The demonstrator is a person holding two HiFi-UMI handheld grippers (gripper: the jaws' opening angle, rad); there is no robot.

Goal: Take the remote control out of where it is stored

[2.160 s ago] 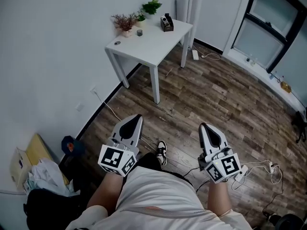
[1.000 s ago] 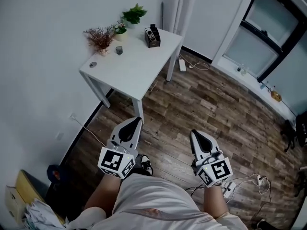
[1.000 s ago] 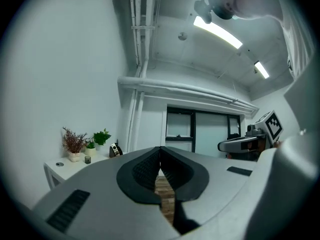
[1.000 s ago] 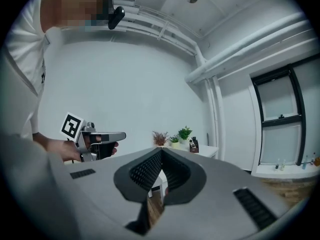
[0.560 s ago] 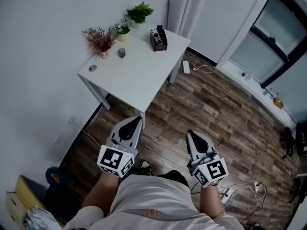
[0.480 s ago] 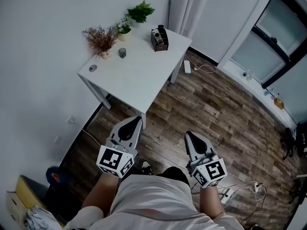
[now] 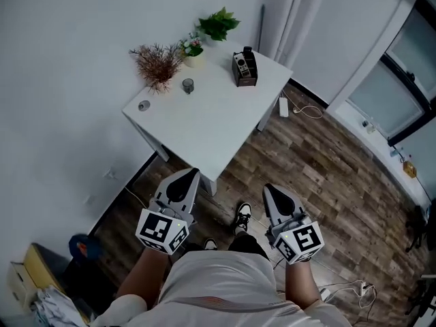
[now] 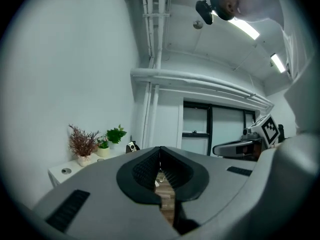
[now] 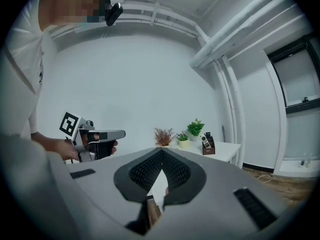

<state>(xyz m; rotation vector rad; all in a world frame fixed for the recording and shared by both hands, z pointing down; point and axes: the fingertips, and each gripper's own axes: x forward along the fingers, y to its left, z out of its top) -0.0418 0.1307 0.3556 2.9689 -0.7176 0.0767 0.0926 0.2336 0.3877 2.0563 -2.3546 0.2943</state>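
Table (image 7: 204, 121) nearer than before, left gripper (image 7: 191, 172), right gripper (image 7: 268, 187) clenched empty — remote (image 7: 240, 60) half-hidden in holder (image 7: 247, 75).

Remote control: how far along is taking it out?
Nothing is done yet: the remote control stands in its holder on the white table. Nothing is in hand: the left hand-held gripper and the right hand-held gripper are shut and empty, short of the table. Left: reach, grasp, lift out.

white t-shirt (image 7: 218, 281), black-and-white sneakers (image 7: 242, 216)
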